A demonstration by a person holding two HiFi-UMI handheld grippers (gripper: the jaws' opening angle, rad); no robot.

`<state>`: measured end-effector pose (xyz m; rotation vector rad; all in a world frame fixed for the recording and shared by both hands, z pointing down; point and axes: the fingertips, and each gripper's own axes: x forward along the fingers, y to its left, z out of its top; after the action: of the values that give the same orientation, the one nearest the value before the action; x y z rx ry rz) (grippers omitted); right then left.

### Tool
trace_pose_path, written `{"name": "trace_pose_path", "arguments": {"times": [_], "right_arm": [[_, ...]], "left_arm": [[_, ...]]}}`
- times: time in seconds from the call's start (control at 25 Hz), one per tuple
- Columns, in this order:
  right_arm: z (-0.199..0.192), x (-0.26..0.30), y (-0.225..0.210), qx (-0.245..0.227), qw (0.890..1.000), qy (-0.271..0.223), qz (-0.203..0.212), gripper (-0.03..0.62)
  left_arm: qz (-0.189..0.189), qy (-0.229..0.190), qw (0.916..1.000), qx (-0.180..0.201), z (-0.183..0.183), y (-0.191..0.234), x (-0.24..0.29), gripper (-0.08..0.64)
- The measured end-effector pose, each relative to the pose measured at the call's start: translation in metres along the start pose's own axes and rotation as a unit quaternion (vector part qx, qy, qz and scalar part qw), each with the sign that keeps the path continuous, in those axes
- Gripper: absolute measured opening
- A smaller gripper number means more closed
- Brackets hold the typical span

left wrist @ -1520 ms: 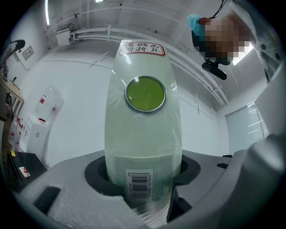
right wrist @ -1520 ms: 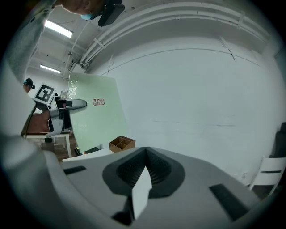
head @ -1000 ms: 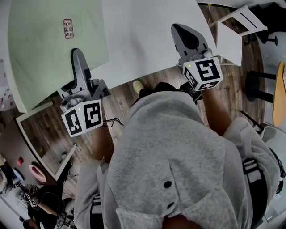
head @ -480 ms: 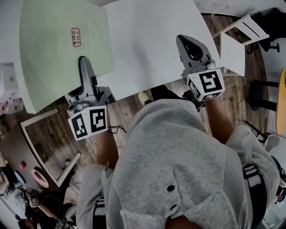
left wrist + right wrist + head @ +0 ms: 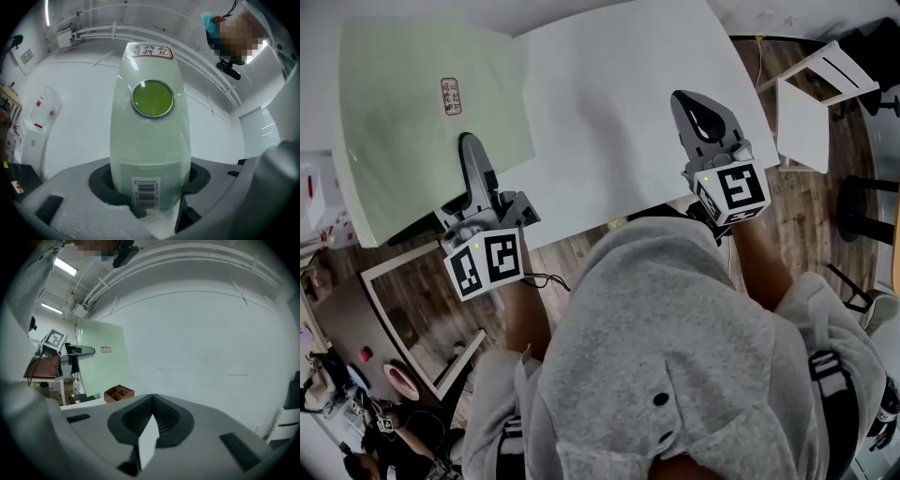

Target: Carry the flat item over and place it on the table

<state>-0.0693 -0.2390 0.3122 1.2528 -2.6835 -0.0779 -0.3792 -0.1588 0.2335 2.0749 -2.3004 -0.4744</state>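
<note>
The flat item point(image 5: 412, 112) is a pale green sheet-like pack with a small red-framed label. It lies level over the left part of the white table point(image 5: 609, 103), and its left corner juts past the table's side. My left gripper point(image 5: 472, 155) is shut on its near edge. In the left gripper view the pack point(image 5: 150, 140) runs away from the jaws point(image 5: 150, 197), with a barcode at the grip and a green disc further up. My right gripper point(image 5: 698, 108) hovers over the table's right part, jaws together with nothing in them point(image 5: 150, 427). The right gripper view shows the pack point(image 5: 101, 366) at its left.
A white chair point(image 5: 811, 103) stands on the wood floor to the right of the table, with a dark stool point(image 5: 862, 206) behind it. A framed panel point(image 5: 403, 300) leans at lower left. A wooden divided box point(image 5: 118, 392) sits beyond the pack. My grey hooded torso fills the lower head view.
Both grippers and the green pack have moved further in over the white table. The table's near edge now lies closer to my body. The grip has not changed.
</note>
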Motion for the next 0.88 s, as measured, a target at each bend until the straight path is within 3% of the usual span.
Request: {"name": "trace_pose_path", "arguments": {"times": [0.88], "right_arm": [[-0.044,0.063,-0.042,0.03,0.998,0.057,0.023,0.027]], "left_arm": [[0.039,0.026,0.9984,0.032,-0.036,0.024,0.098,0.275]]}}
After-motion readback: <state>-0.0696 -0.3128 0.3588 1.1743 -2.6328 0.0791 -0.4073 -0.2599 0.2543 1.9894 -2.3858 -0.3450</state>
